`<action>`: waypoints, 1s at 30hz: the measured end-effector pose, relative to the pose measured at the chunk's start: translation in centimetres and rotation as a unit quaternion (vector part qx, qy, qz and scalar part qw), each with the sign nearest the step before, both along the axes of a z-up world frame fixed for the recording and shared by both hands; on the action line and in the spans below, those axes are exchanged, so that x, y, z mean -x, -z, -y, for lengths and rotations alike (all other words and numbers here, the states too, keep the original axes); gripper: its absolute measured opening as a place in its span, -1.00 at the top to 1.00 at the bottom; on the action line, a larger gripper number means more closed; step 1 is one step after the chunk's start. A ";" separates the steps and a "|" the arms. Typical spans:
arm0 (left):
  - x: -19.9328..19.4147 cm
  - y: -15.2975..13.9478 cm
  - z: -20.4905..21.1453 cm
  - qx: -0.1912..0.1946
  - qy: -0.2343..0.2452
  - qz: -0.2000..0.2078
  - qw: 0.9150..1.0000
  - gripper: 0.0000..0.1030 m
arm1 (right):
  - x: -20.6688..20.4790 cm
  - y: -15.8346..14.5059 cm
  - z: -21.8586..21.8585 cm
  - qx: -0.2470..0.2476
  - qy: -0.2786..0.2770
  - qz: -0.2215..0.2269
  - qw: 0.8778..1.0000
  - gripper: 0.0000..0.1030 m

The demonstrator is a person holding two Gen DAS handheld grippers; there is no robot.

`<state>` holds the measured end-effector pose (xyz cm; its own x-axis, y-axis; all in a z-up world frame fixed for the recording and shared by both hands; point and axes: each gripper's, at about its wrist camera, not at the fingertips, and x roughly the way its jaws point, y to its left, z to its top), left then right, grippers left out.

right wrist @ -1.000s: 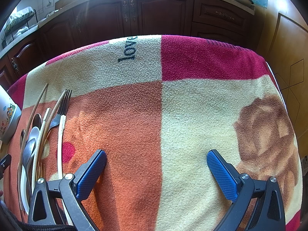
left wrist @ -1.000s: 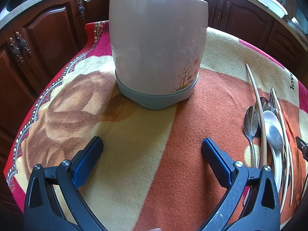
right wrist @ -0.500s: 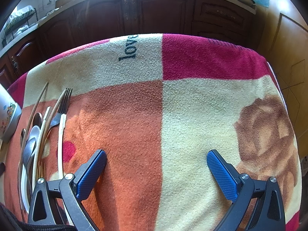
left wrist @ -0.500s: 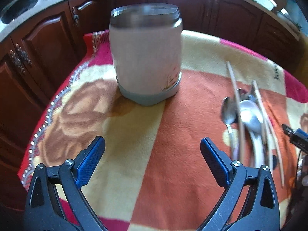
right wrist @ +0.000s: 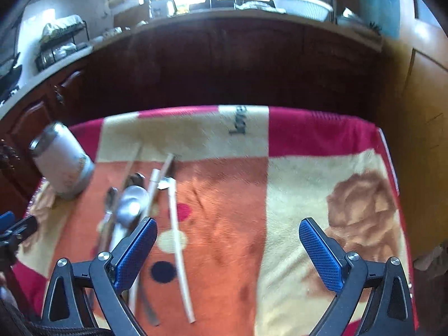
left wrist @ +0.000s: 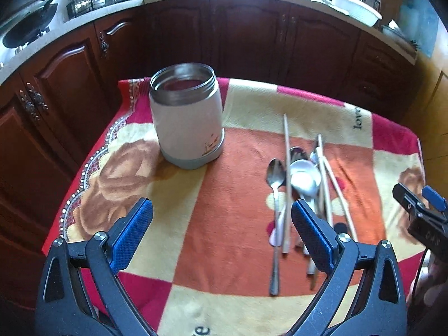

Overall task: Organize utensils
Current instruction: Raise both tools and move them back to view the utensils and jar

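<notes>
Now both grippers pulled back higher, left gripper (left wrist: 222, 224) and right gripper (right wrist: 228, 242) fingers apart; container (left wrist: 187, 117) farther, utensils (left wrist: 302, 179) untouched

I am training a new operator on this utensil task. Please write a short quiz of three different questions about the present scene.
1. True or false: the container stands upright with its lid off.
2. Multiple choice: the utensils lie (A) inside the container, (B) on the blanket beside it, (C) on the counter.
3. Fill in: the left gripper and the right gripper both have their fingers ____ and hold nothing.

Key: 1 true; 2 B; 3 open.
</notes>
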<state>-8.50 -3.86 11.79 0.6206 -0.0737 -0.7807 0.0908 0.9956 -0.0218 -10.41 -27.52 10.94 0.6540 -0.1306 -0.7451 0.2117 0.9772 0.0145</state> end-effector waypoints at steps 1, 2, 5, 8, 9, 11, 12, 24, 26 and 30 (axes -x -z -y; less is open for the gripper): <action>0.0 -0.2 0.0 0.003 0.000 0.001 1.000 -0.94 | 0.4 -0.5 0.0 -0.001 0.000 0.004 1.000 -0.96; 0.2 -0.5 0.0 0.007 0.001 0.004 1.000 -0.94 | 0.7 -1.2 -0.4 -0.005 0.001 0.006 1.000 -0.96; 0.6 -1.1 0.6 0.007 0.005 0.009 1.000 -0.94 | 1.3 -1.9 -0.1 -0.016 0.005 0.006 1.000 -0.96; 0.8 -1.2 1.0 0.007 0.009 0.007 1.000 -0.94 | 1.7 -2.4 -0.1 -0.016 0.007 0.005 1.000 -0.96; 0.8 -1.2 1.1 0.009 0.010 0.007 1.000 -0.94 | 2.0 -2.6 -0.2 -0.014 0.007 0.006 1.000 -0.96; 0.9 -1.2 1.4 0.009 0.012 0.006 1.000 -0.94 | 2.2 -3.1 -0.4 -0.013 0.005 0.010 1.000 -0.96; 1.0 -1.3 1.5 0.008 0.013 0.006 1.000 -0.94 | 2.3 -3.2 -0.4 -0.013 0.004 0.011 1.000 -0.96; 1.3 -1.2 1.3 0.009 0.011 0.006 1.000 -0.94 | 2.7 -4.0 -1.1 -0.004 0.002 0.016 1.000 -0.96; 1.4 -1.3 1.3 0.009 0.010 0.006 1.000 -0.91 | 2.8 -4.1 -1.2 -0.001 0.002 0.016 1.000 -0.96; 1.5 -1.3 1.2 0.009 0.008 0.006 1.000 -0.88 | 2.9 -4.3 -1.2 -0.002 0.001 0.018 1.000 -0.96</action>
